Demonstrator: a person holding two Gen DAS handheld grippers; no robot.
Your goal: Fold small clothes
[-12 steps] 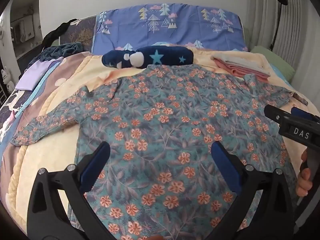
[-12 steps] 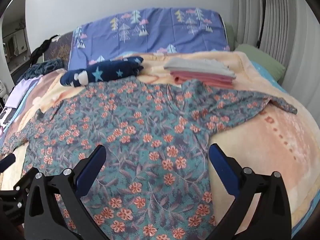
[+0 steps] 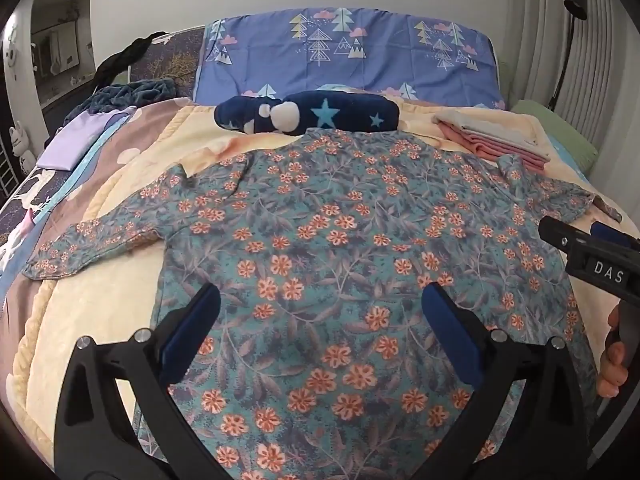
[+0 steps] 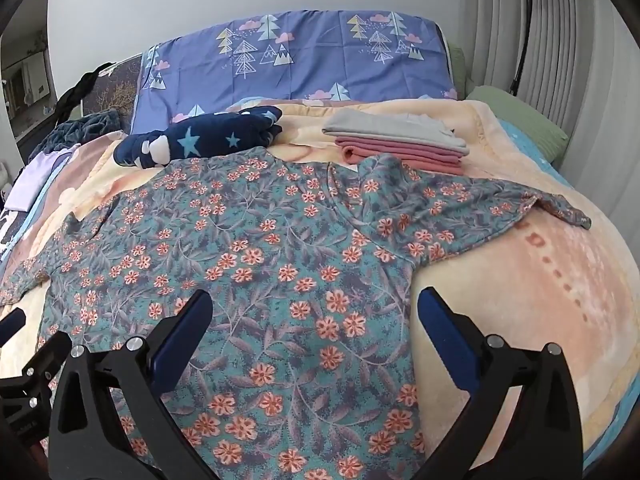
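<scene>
A teal long-sleeved top with orange flowers (image 3: 320, 248) lies spread flat on the bed, both sleeves out to the sides; it also shows in the right wrist view (image 4: 260, 264). My left gripper (image 3: 318, 300) is open and empty, hovering over the lower part of the top. My right gripper (image 4: 314, 308) is open and empty over the top's lower right part, its right finger near the side edge. The right gripper also shows at the right edge of the left wrist view (image 3: 592, 256), held by a hand.
A folded navy star-print garment (image 3: 308, 116) lies beyond the collar. A stack of folded pink and grey clothes (image 4: 400, 146) sits at the back right. A purple tree-print pillow (image 3: 348, 56) stands against the wall. A cream blanket (image 4: 520, 280) covers the bed.
Both grippers have shifted slightly; the view of the top is nearly the same. Both stay open.
</scene>
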